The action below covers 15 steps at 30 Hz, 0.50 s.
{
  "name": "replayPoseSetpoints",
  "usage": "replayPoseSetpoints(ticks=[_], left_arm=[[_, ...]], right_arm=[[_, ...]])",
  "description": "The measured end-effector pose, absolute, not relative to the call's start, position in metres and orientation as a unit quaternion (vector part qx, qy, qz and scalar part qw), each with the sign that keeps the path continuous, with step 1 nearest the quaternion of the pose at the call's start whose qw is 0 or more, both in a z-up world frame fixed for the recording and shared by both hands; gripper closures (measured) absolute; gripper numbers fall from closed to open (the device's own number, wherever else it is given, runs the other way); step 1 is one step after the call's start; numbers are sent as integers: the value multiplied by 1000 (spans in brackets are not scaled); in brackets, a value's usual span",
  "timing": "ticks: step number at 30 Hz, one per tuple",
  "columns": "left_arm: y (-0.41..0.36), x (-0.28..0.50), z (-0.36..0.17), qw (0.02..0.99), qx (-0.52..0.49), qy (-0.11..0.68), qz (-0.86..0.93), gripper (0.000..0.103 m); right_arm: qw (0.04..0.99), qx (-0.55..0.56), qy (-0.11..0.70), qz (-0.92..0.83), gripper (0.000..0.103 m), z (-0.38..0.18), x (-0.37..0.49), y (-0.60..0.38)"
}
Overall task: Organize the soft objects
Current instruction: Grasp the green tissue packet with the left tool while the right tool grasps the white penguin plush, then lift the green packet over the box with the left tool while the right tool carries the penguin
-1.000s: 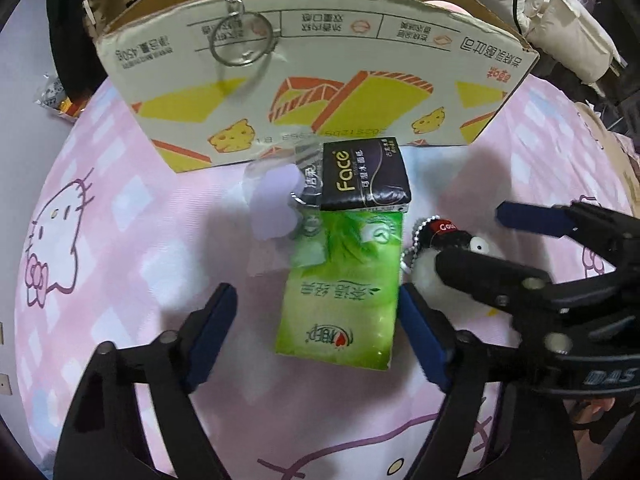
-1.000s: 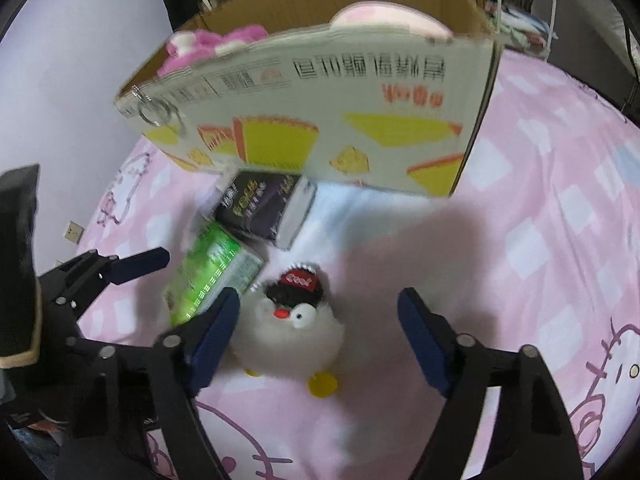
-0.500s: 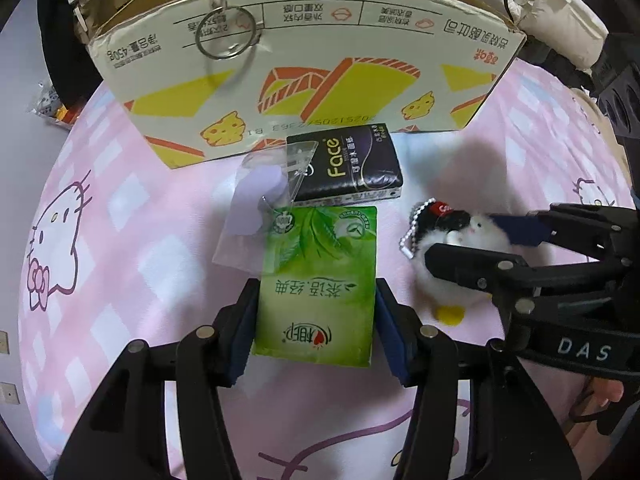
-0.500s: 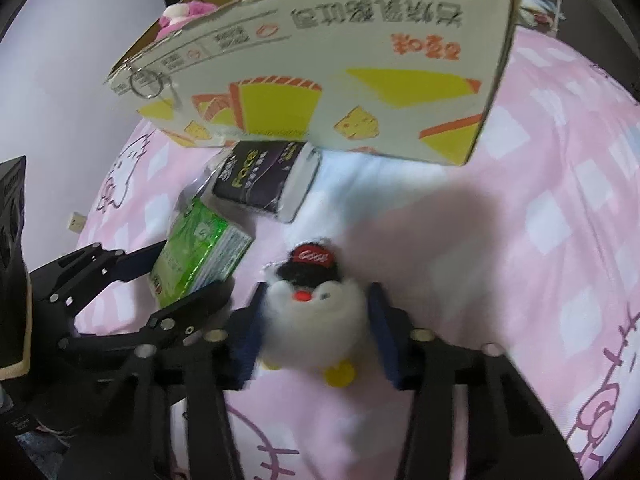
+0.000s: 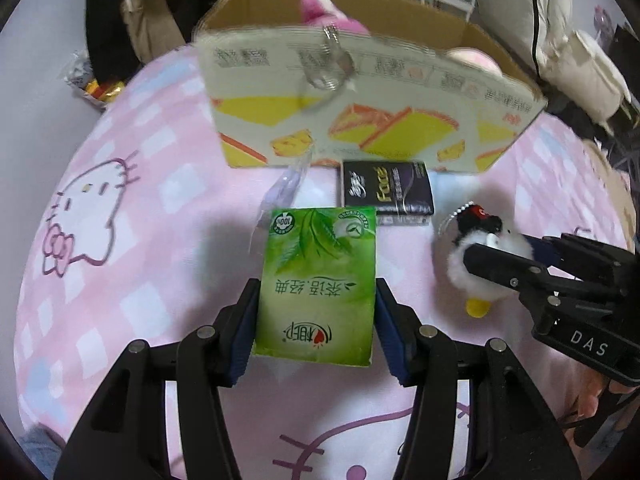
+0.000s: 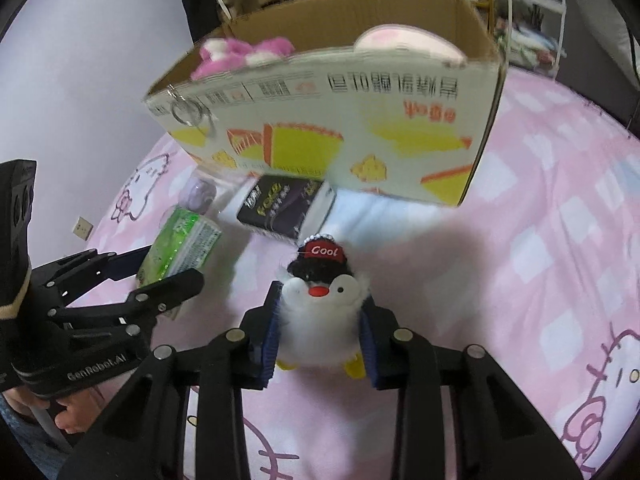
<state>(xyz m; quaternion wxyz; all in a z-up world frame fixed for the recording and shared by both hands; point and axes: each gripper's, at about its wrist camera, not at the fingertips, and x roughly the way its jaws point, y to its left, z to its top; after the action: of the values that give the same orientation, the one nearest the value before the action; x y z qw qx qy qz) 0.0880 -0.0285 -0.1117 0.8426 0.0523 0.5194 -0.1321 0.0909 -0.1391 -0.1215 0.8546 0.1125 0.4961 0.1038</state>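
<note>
My left gripper (image 5: 316,312) is shut on a green tissue pack (image 5: 318,280), its blue pads pressing both long sides, the pack slightly off the pink bedspread (image 5: 120,280). A white plush penguin (image 6: 320,316) with a black and red "Cool" cap is squeezed between the pads of my right gripper (image 6: 320,344). From the left wrist view the penguin (image 5: 480,264) and right gripper (image 5: 532,256) appear at right. In the right wrist view the green pack (image 6: 180,248) and the left gripper (image 6: 152,272) show at left. A black "Face" tissue pack (image 5: 386,194) lies in front of the cardboard box (image 5: 360,128).
The open box (image 6: 340,120) holds a pink plush (image 6: 240,54) and a pale round soft thing (image 6: 408,42). A key ring (image 5: 326,78) hangs over its front wall. A clear plastic bag (image 5: 284,192) lies beside the black pack. Cluttered furniture stands behind the bed.
Both grippers closed: the left on the green tissue pack, the right on the penguin. The left then lifted the pack and the box now appears farther away, with its inside visible.
</note>
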Motion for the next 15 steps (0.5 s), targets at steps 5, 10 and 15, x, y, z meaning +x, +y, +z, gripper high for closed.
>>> replayPoseSetpoints(ticks=[5, 10, 15], left_arm=[[-22, 75, -88, 866, 49, 481, -127, 50], [-15, 59, -64, 892, 50, 435, -115, 50], [-14, 48, -35, 921, 60, 371, -102, 50]], right_arm=[[883, 96, 450, 95, 67, -97, 80, -141], [912, 86, 392, 83, 67, -70, 66, -143], [935, 84, 336, 76, 67, -41, 53, -151]])
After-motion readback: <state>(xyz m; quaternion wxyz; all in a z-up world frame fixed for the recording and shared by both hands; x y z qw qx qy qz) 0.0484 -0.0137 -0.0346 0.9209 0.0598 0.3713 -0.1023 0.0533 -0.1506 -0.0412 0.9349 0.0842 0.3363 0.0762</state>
